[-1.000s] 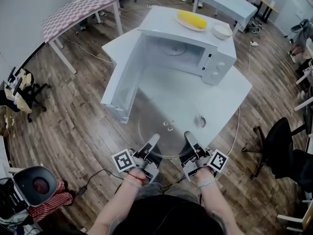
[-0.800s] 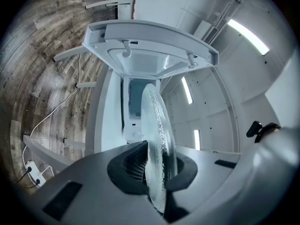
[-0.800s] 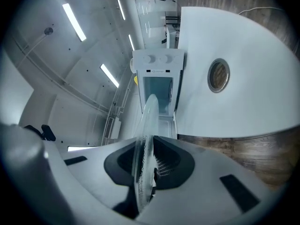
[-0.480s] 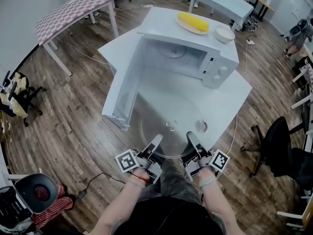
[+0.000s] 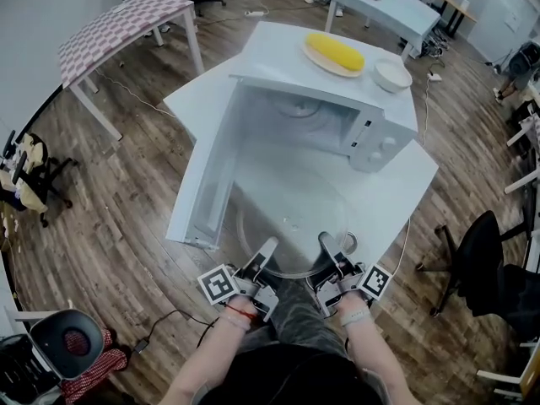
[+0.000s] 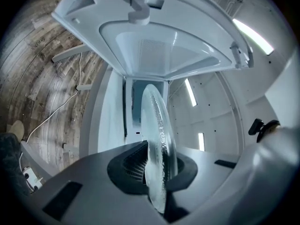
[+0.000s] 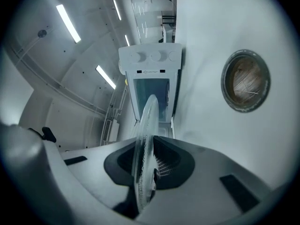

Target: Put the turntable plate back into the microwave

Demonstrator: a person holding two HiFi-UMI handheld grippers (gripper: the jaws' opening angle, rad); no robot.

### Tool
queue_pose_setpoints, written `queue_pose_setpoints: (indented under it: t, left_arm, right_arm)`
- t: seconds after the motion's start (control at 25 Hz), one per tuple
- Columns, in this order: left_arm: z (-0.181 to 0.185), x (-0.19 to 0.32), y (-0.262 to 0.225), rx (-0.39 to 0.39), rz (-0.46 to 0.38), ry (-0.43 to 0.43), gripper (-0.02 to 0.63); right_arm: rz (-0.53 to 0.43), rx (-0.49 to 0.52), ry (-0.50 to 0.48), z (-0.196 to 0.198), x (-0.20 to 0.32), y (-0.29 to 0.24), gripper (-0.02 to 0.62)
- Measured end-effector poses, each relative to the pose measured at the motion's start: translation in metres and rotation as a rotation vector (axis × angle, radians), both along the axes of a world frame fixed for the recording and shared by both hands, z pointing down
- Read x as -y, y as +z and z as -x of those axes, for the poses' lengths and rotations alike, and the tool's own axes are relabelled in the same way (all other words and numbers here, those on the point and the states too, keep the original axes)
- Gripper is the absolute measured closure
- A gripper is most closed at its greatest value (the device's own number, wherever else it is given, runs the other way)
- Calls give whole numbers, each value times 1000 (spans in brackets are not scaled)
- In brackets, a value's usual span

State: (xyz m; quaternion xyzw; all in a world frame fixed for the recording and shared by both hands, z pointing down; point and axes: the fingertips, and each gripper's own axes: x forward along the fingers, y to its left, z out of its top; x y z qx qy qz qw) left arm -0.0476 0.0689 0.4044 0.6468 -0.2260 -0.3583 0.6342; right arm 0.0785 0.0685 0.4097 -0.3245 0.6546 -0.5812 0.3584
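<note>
A clear glass turntable plate (image 5: 291,218) hangs level over the white table, in front of the open microwave (image 5: 325,112). My left gripper (image 5: 263,258) is shut on the plate's near left rim and my right gripper (image 5: 331,256) is shut on its near right rim. In the left gripper view the plate (image 6: 158,139) stands edge-on between the jaws, with the microwave door (image 6: 154,41) above. The right gripper view shows the plate (image 7: 144,149) edge-on too, and the microwave (image 7: 151,86) straight ahead. The microwave door (image 5: 207,171) is swung wide to the left.
On top of the microwave lie a plate with a yellow corn cob (image 5: 335,52) and a white bowl (image 5: 392,74). A round cable hole (image 5: 349,243) sits in the white table (image 5: 396,192) by my right gripper. Chairs and other tables stand around on the wooden floor.
Both grippers have carried the plate forward, nearer the microwave opening. The head view has shifted with them, so the microwave sits lower in it.
</note>
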Motion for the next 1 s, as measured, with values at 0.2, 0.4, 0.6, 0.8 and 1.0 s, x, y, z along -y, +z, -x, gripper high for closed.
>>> queue_pose_setpoints:
  t: [0.2, 0.4, 0.6, 0.8, 1.0]
  left_arm:
    - [-5, 32, 5, -7, 19, -35, 569]
    - [-6, 63, 11, -5, 33, -62, 569]
    - [-9, 89, 14, -15, 46, -107, 569]
    - [-15, 113, 19, 2, 46, -110, 569]
    - [-16, 130, 23, -1, 54, -115, 569]
  right_arm:
    - [20, -1, 3, -6, 35, 5, 548]
    - [35, 6, 8, -7, 68, 10, 548]
    - [42, 11, 12, -11, 97, 14, 548]
    - [40, 19, 23, -17, 121, 18, 548]
    - [46, 27, 39, -19, 140, 22, 548]
